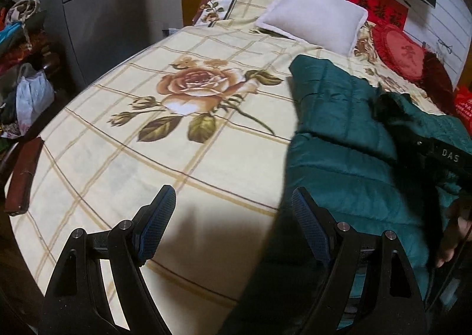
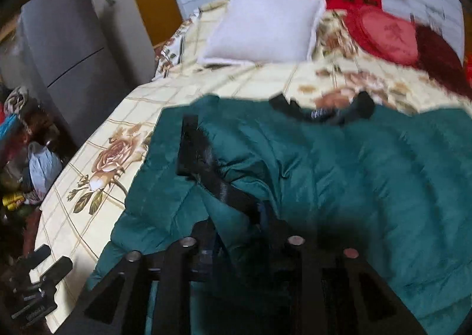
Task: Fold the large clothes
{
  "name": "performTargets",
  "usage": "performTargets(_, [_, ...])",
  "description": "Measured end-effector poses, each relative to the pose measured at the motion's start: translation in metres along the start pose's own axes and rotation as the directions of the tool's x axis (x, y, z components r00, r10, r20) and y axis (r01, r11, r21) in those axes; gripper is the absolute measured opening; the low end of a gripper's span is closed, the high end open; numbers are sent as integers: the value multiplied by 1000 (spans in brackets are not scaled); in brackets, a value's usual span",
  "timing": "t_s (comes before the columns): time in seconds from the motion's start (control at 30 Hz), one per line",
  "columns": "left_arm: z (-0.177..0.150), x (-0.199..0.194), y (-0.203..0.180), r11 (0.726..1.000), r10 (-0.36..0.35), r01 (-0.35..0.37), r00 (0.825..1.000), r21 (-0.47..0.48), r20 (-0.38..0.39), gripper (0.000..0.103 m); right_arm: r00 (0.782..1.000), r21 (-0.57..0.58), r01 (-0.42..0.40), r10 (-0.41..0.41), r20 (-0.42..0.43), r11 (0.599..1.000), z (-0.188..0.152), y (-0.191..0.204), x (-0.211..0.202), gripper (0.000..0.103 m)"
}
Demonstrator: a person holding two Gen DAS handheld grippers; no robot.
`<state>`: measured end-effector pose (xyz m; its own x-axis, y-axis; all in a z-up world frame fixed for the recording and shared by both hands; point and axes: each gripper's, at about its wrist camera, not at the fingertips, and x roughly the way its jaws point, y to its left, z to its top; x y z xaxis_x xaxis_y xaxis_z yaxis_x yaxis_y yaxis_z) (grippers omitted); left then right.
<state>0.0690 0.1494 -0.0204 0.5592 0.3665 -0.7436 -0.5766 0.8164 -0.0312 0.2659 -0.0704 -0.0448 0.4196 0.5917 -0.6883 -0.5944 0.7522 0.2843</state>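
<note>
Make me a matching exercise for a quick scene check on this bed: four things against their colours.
Things:
1. quilted jacket
2. pillow
3. heart-shaped cushion
4. fridge

Colours:
A. red
B. grey
C. dark green
D. white

Pairs: 1-C, 2-D, 3-A, 4-B

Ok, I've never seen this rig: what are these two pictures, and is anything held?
No robot: a person carries two hand-held two-finger tools, each with a camera looking along its fingers. The left view shows the left tool open and empty above the rose-patterned bedspread. The right view shows the right tool down at a green padded jacket lying on it; blur hides whether it grips. A white pillow and red cushion lie at the far end.
</note>
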Motion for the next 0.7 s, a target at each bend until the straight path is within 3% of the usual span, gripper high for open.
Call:
performTargets(0.1, [-1, -1, -5, 1000, 0, 0, 1000, -2, 1, 82, 998, -13, -60, 60, 8, 998, 0, -2, -9, 57])
performTargets(0.13, [-2, -1, -6, 1000, -1, 1, 1000, -2, -1, 82, 998, -20, -63, 63, 5, 998, -2, 1, -13, 66])
performTargets(0.23, [-3, -1, -9, 1000, 5, -5, 1000, -1, -3, 82, 999, -55, -31, 33, 31, 998, -11, 2, -41, 67])
performTargets(0.37, [-5, -3, -16, 1000, -19, 19, 1000, 12, 0, 82, 990, -43, 125, -121, 71, 991, -40, -16, -85, 68])
performTargets(0.43, [-7, -7, -23, 999, -34, 34, 999, 33, 18, 82, 959, -43, 276, -273, 73, 960, -59, -33, -100, 68])
performTargets(0.5, [-7, -13, -32, 995, -91, 89, 995, 43, 39, 82, 907, -6, 415, -414, 80, 910, -81, -57, -116, 68])
performTargets(0.6, [0, -20, -50, 972, -231, 227, 971, 60, 65, 82, 856, 91, 506, -513, 72, 858, -106, -89, -131, 69])
performTargets(0.67, [8, -21, -69, 938, -339, 335, 940, 90, 29, 82, 861, 142, 505, -508, -11, 852, -115, -111, -131, 69])
performTargets(0.7, [12, -21, -79, 911, -403, 400, 915, 99, 11, 82, 867, 162, 497, -494, -62, 852, -119, -121, -129, 69])
